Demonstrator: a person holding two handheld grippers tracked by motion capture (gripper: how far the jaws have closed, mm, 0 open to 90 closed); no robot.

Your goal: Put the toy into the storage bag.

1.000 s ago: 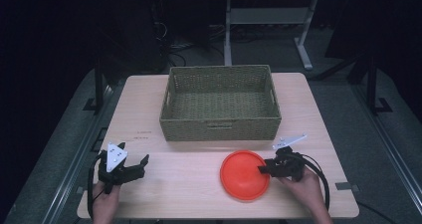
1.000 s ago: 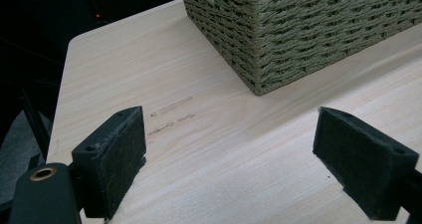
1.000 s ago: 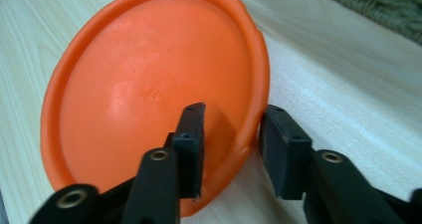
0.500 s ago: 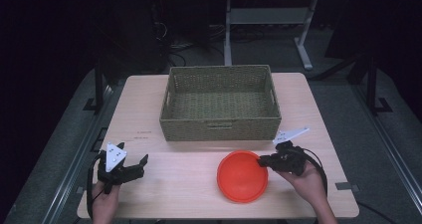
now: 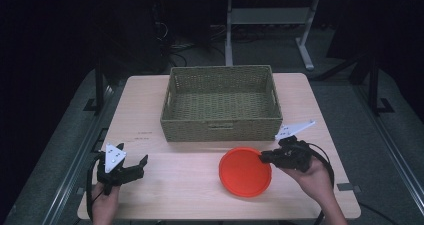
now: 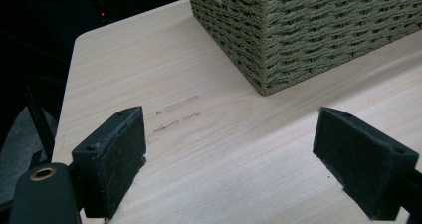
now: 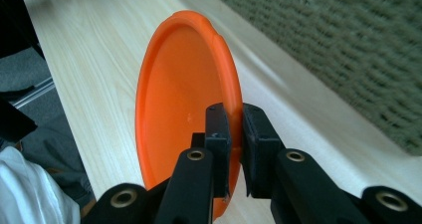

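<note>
Orange plate (image 7: 184, 109) is clamped by its rim betw. the right gripper (image 7: 234, 134) jaws, tilted off the surface (image 5: 190, 185), beside the wicker basket (image 5: 220, 105). Left gripper (image 6: 229, 159) jaws are held wide w/ nothing betw. them.

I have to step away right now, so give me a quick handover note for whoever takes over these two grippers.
Right gripper: shut on the rim of the orange plate, its jaws having just closed on it; the plate is tilted, in front of the wicker basket.
Left gripper: open, holding nothing, over the table at the near left.
Done: plate gripped.
Left: probably placing the plate in the basket, which looks empty.
</note>
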